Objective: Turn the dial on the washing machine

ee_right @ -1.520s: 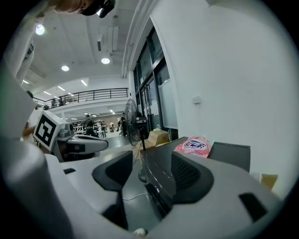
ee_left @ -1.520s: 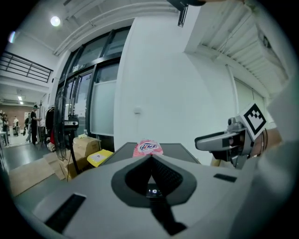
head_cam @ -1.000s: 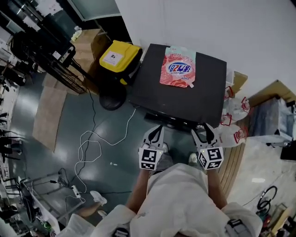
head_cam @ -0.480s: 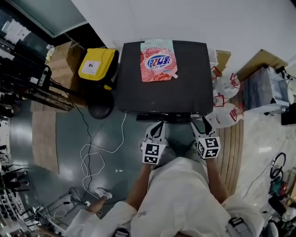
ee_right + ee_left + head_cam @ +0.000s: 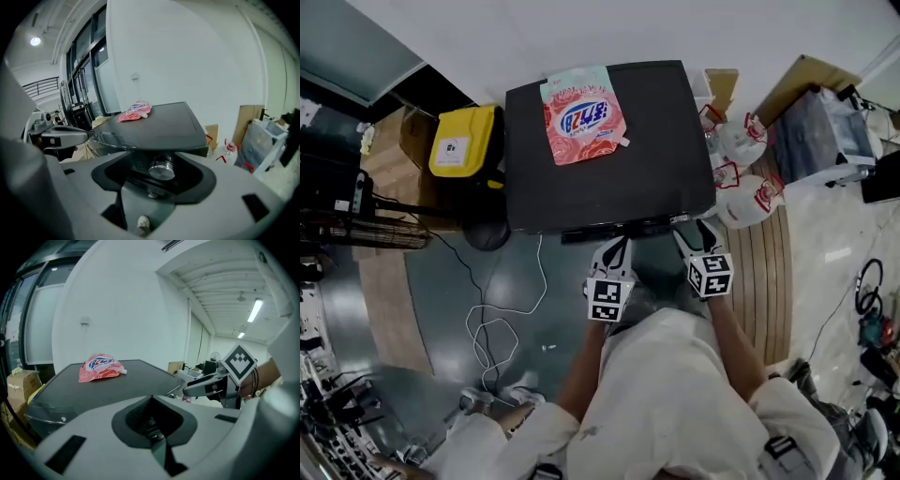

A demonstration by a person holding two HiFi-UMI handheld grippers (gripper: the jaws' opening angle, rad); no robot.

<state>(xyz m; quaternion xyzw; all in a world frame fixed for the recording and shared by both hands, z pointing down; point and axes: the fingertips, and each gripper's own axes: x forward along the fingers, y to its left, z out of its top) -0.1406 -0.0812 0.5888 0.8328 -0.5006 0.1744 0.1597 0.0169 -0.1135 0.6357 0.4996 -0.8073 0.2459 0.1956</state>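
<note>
Right gripper (image 5: 695,231) released; dial (image 5: 162,169) framed between jaws, untouched, centre frame under washing machine (image 5: 609,141) lip | left gripper (image 5: 617,246) clenched, empty | risk: off-centre closing lets jaws skid on smooth dial

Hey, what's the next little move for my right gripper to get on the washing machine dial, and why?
Probably ease the right gripper straight forward until its jaws flank the dial, then close. In the right gripper view the silver dial sits centred in the gap between the open jaws, apparently untouched.
</note>
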